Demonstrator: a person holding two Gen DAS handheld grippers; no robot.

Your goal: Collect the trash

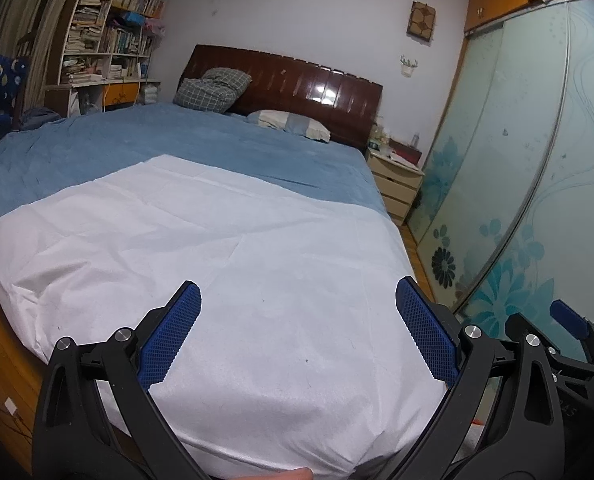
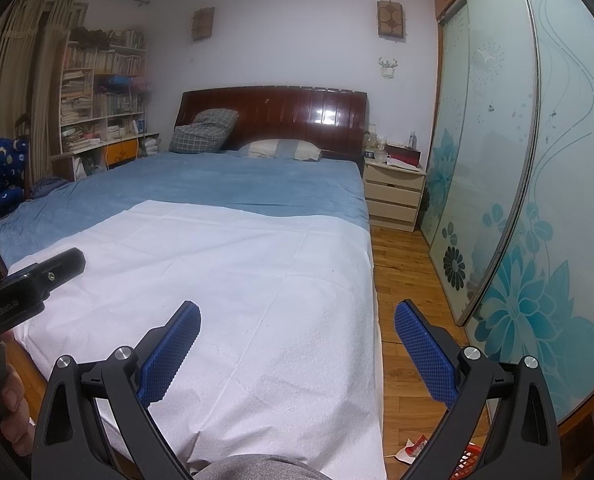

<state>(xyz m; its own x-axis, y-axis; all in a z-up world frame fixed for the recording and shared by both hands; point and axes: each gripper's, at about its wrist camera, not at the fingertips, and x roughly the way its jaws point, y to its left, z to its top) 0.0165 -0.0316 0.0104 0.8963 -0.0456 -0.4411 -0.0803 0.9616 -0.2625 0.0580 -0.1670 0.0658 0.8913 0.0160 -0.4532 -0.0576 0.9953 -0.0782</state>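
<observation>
While both grippers, left [image 1: 297, 332] and right [image 2: 297, 332], are held spread and empty over the white sheet [image 1: 225, 264], nothing is gripped. Trash [image 2: 415, 449] lies near right on the floor [image 2: 401, 264], beside a red basket [image 2: 467, 462]. Farther off, the bed [image 2: 217, 184] is seen bare, presumably readied as workspace.

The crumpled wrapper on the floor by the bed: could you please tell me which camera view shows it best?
The right wrist view. The red and white wrapper lies on the wooden floor at the foot of the bed, beside something red-orange that the right gripper partly hides. The left wrist view shows only an orange sliver there, no wrapper.
</observation>
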